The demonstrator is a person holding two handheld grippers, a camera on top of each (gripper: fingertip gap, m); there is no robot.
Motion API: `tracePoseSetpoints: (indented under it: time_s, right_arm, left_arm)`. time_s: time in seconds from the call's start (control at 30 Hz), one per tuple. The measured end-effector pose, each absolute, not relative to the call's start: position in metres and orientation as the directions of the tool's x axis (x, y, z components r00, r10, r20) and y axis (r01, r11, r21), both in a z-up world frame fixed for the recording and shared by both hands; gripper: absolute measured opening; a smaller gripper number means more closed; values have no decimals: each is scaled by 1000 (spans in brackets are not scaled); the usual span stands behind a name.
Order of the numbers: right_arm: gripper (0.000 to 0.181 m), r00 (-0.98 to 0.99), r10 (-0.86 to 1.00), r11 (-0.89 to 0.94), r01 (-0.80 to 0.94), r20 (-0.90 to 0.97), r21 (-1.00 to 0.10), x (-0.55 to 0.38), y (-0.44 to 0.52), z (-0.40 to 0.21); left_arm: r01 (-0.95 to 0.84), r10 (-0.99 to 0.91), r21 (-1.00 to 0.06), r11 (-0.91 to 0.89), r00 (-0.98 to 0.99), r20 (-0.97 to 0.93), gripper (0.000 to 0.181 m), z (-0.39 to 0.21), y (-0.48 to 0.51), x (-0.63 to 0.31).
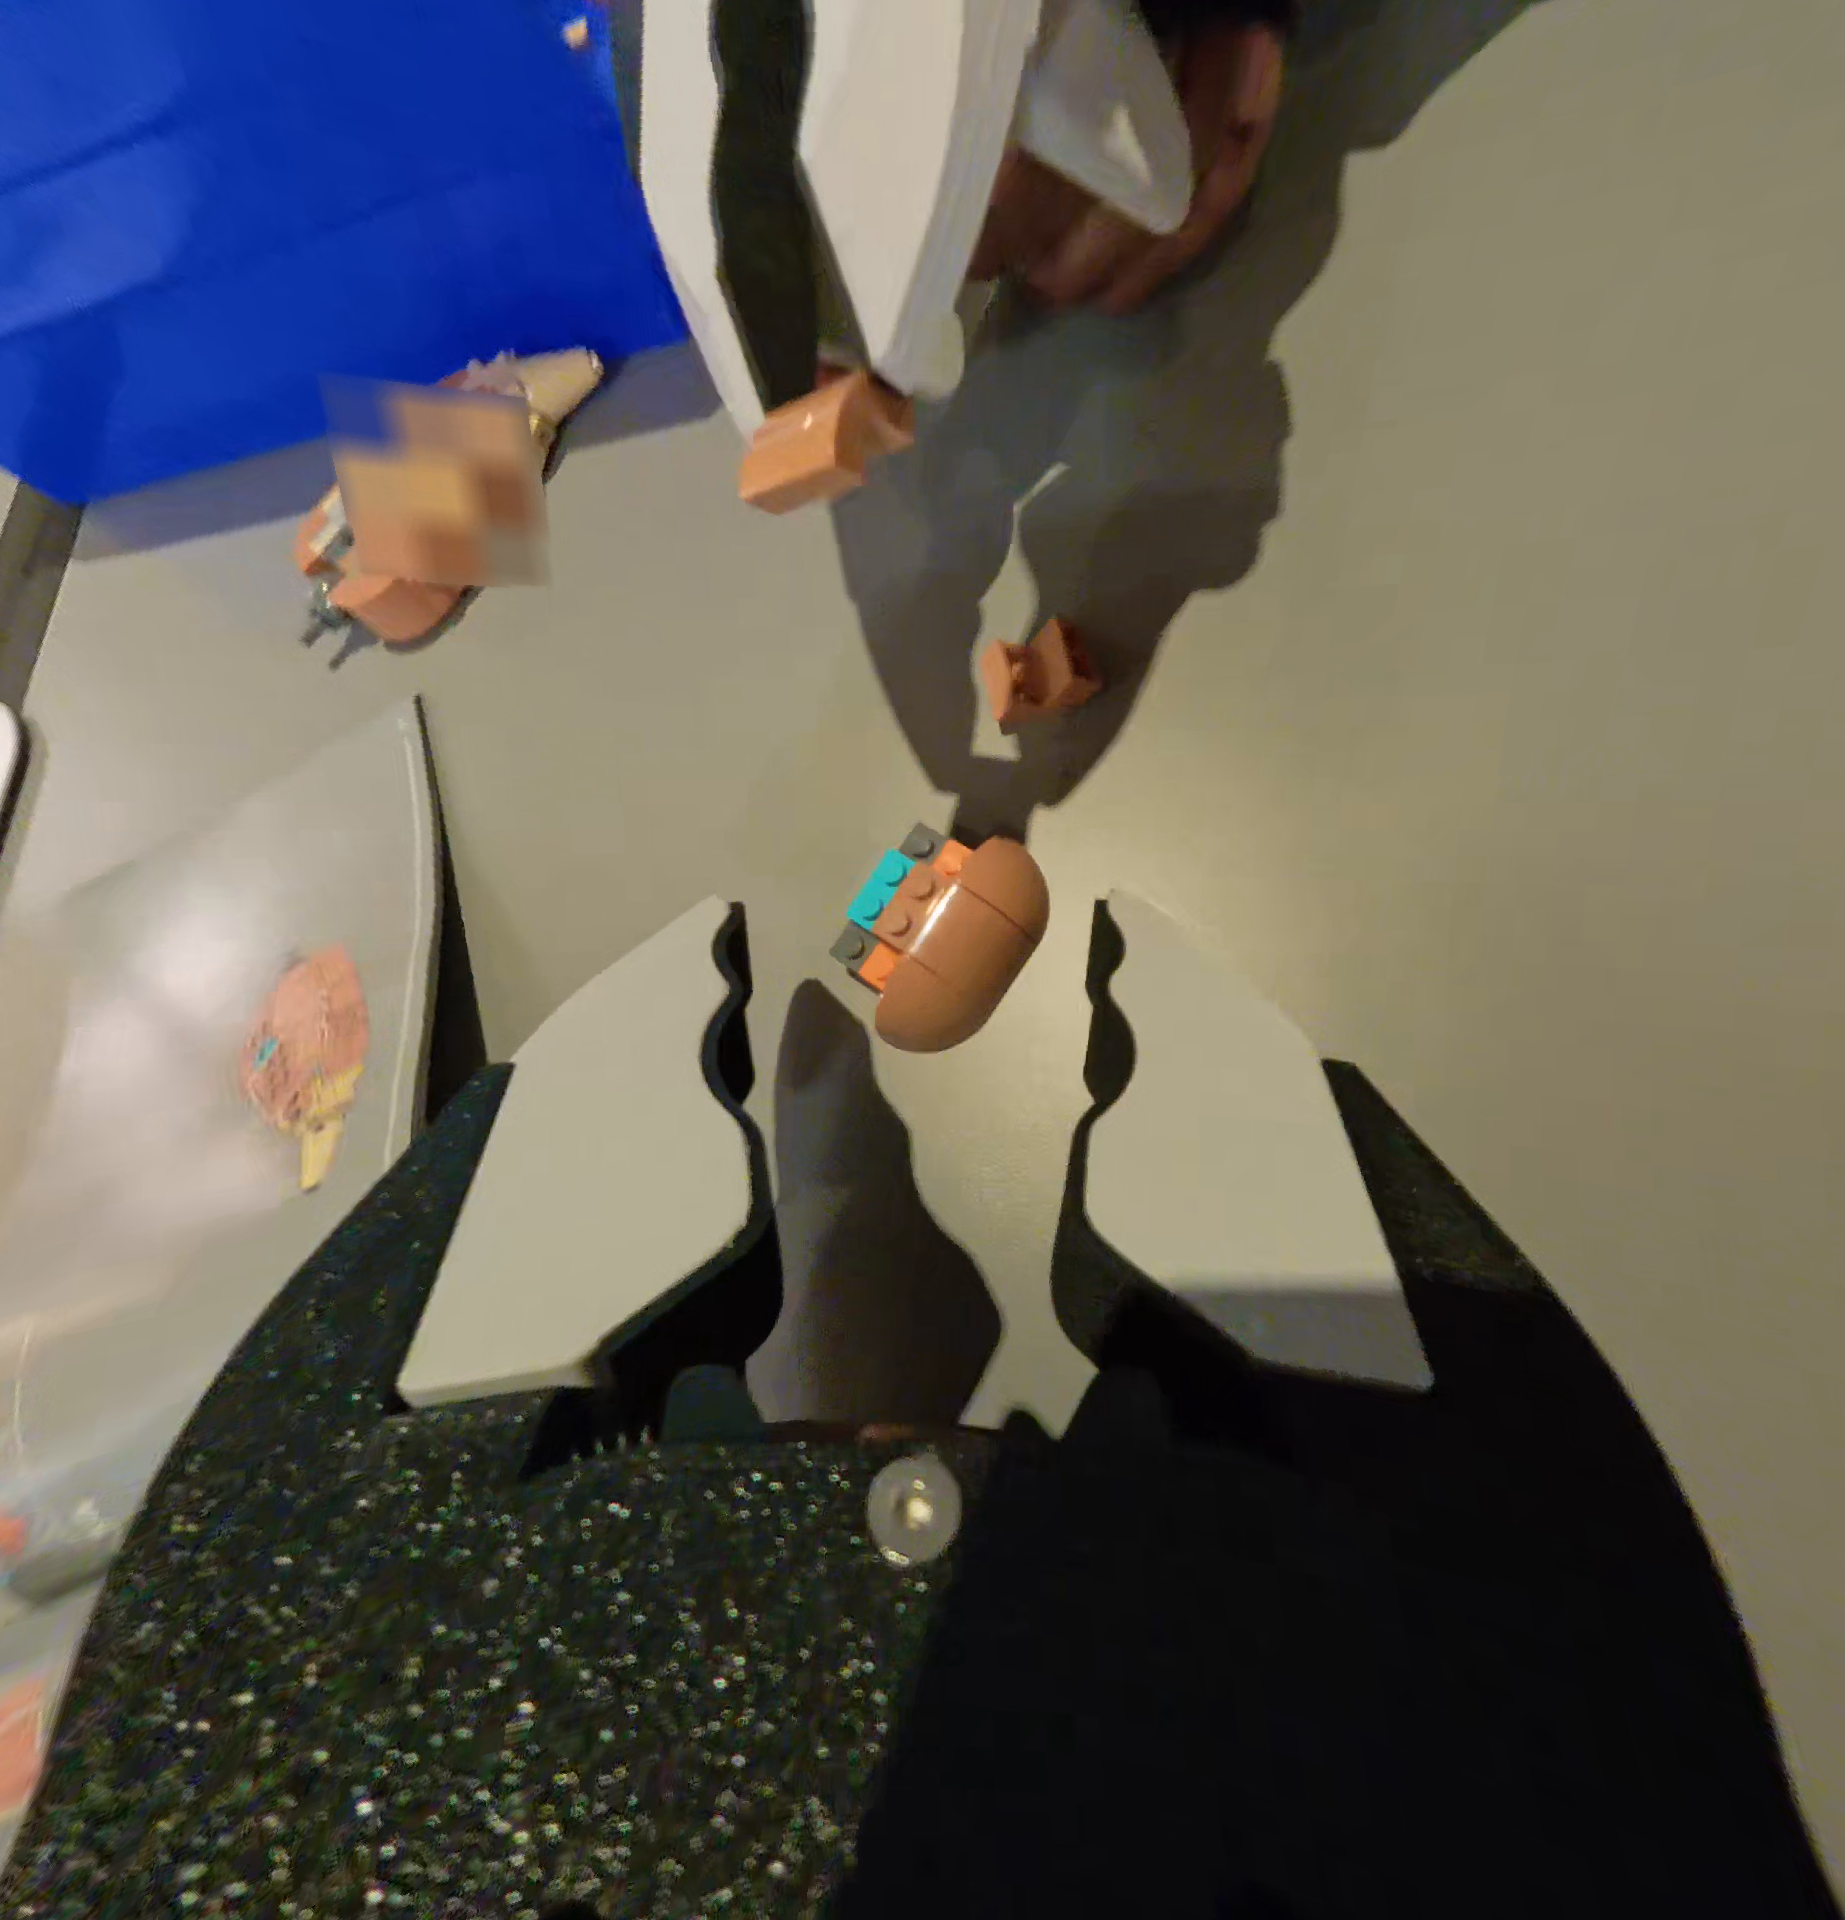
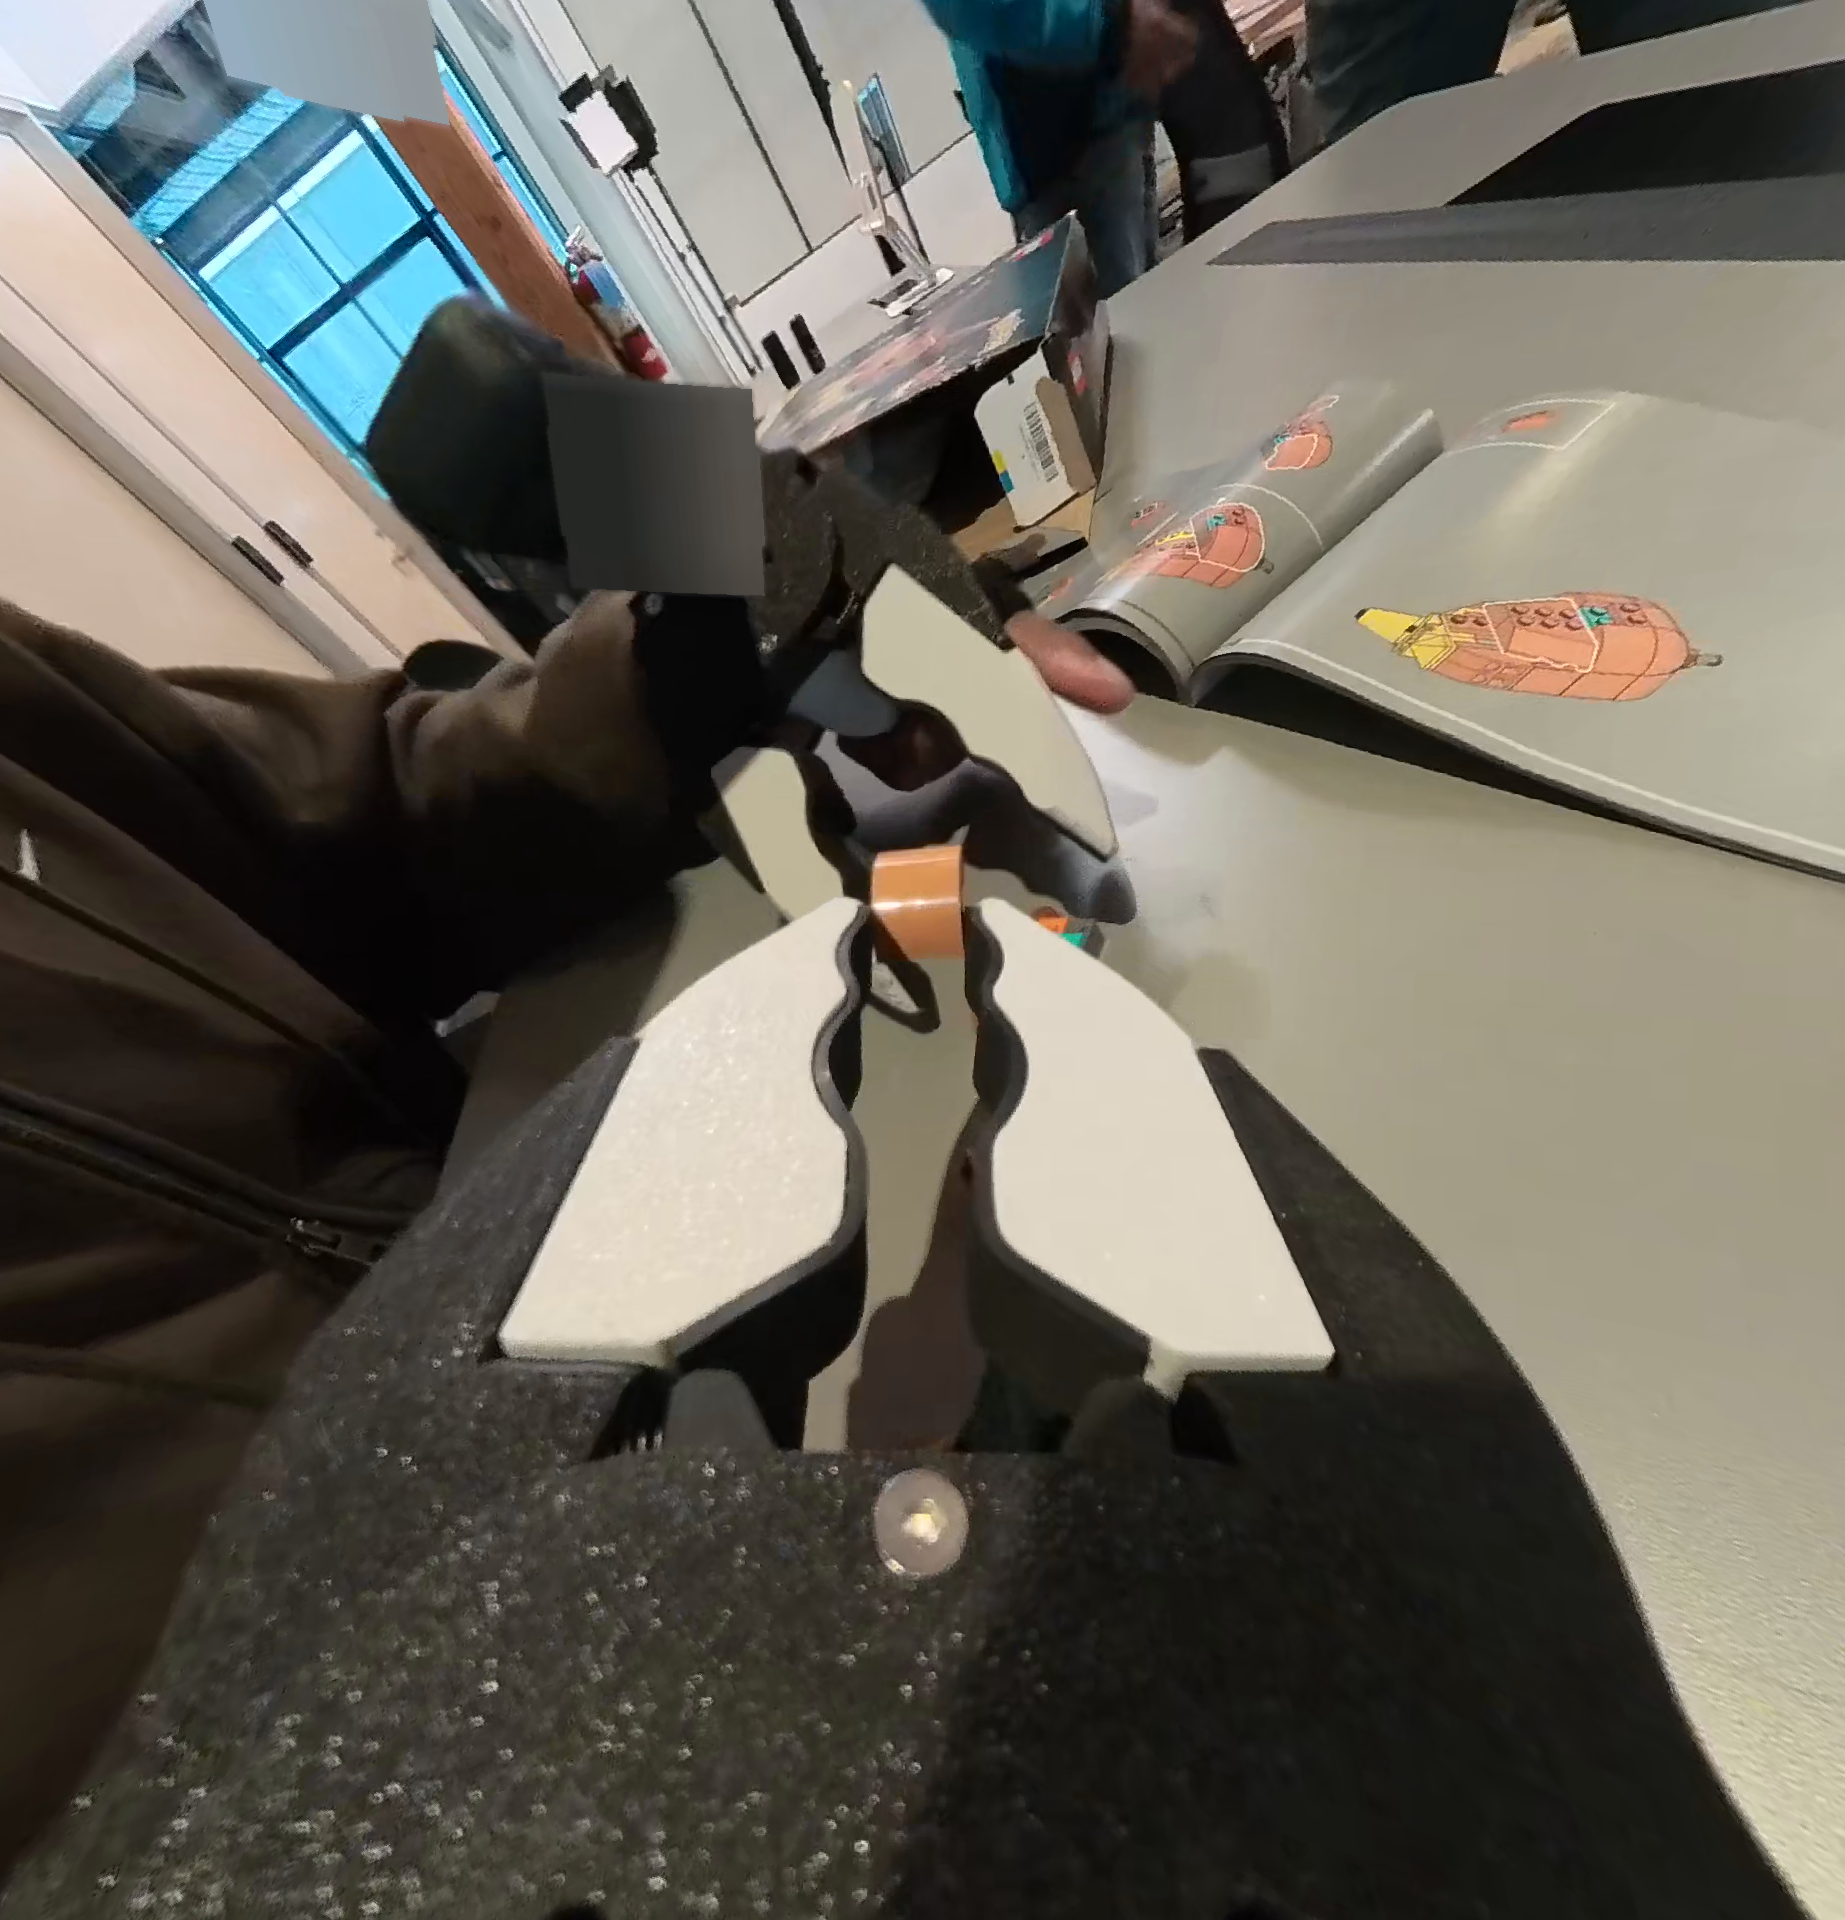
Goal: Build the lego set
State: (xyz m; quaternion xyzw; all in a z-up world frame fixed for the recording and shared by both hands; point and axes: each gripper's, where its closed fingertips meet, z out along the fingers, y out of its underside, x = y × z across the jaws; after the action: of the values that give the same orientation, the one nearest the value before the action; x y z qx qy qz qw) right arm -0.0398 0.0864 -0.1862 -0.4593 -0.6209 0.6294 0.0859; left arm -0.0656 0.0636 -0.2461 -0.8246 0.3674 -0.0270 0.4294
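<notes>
spreading across most of both views, the pale grey matte tabletop (image 1: pixel 1520 727) carries everything else. a large flat blue sheet or box (image 1: pixel 274 208) fills the far left corner in the left wrist view. an open instruction booklet with grey pages (image 2: pixel 1520 665) lies on the table, showing drawings of an orange rounded model; a dark printed cardboard box (image 2: pixel 928 364) stands beyond it. a person's dark brown zipped sleeve (image 2: pixel 274 831) reaches in from the left of the right wrist view.

left gripper (image 1: pixel 913 925), black speckled body with pale grey finger plates: jaws spread wide, nothing between them, poised above the table. just ahead of its tips, resting on the tabletop, the small brown rounded lego sub-build with teal, orange and dark grey plates (image 1: pixel 944 940).

right gripper (image 2: pixel 918 920), same make: jaws drawn narrow, pinching a small orange-brown curved lego brick (image 2: pixel 918 904) at the very tips, held off the table. seen from the left wrist view it comes down from above, brick (image 1: pixel 824 442) at its end.

farther off on the table: a partly blurred cluster of salmon lego parts (image 1: pixel 378 592) near the blue sheet's edge, and a small salmon bracket-like lego piece (image 1: pixel 1037 670) lying alone in the gripper's shadow, well apart from the sub-build.
</notes>
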Motion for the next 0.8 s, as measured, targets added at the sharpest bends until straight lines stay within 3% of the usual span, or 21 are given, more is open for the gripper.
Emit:
tracePoseSetpoints:
  time_s: [0.1, 0.2, 0.4, 0.47, 0.7, 0.8]
  right_arm:
    - [17, -577, 658, -221, 466, -484, -857, -37, 86, -184]
    - [16, -580, 646, -230, 474, -497, -850, -36, 86, -184]
    - [17, -580, 647, -218, 482, -495, -849, -36, 84, -187]
    - [17, -581, 647, -213, 485, -494, -848, -37, 83, -187]
    - [16, -584, 648, -225, 467, -489, -856, -37, 84, -185]
    - [16, -597, 629, -254, 447, -497, -858, -37, 83, -179]
  left_arm:
    - [-589, -684, -745, -315, 684, -252, 64, -240, 67, -64]
    - [-650, -756, -694, -311, 611, -233, 63, -247, 67, -66]
    - [-670, -804, -674, -312, 563, -188, 47, -260, 64, -61]
    - [-644, -796, -690, -331, 583, -162, 39, -260, 66, -59]
    - [-513, -710, -750, -418, 699, -83, 37, -257, 64, -57]
    - [-354, -675, -847, -397, 738, 8, 36, -235, 59, -48]
